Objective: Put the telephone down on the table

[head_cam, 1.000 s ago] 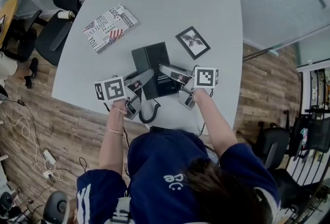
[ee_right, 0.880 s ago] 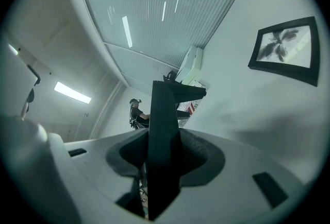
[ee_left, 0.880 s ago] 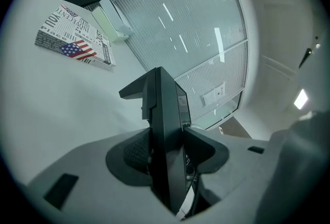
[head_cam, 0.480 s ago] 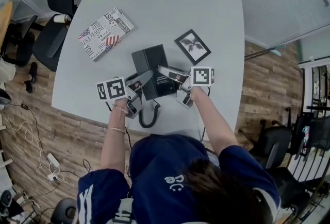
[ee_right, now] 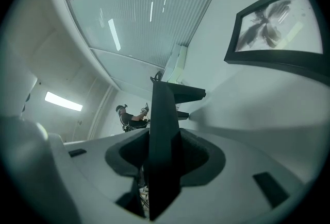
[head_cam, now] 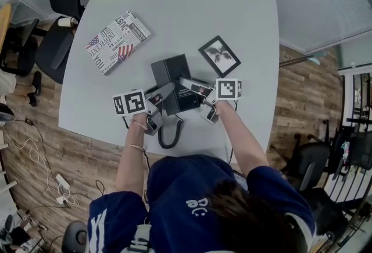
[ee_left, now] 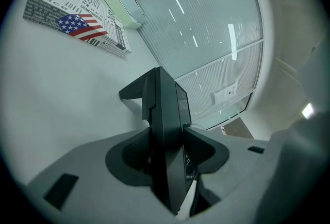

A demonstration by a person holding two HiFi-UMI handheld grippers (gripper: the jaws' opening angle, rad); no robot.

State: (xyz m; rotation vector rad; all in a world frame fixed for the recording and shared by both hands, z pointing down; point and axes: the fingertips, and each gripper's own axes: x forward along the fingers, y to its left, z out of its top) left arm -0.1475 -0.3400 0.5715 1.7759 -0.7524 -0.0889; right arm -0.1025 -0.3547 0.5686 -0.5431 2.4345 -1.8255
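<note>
Little has moved since the earlier frames: both claws and the telephone sit almost where they were, perhaps eased a touch nearer the picture frame.

- Telephone: black, at the middle of the table's near edge. Its cord loops toward that edge.
- Left gripper: pads clamped on the telephone's left side, with the body edge-on between them.
- Right gripper: closed the same way on the right side.
- Patterned book: well apart, toward the left edge.

Step, as I judge it: the final lowering, or the moment just before letting go. I cannot tell whether the base already bears fully on the tabletop.

Next move: settle the base flat, check that it rests, then spread both pairs of jaws together and draw back toward the near edge without dragging the cord.
</note>
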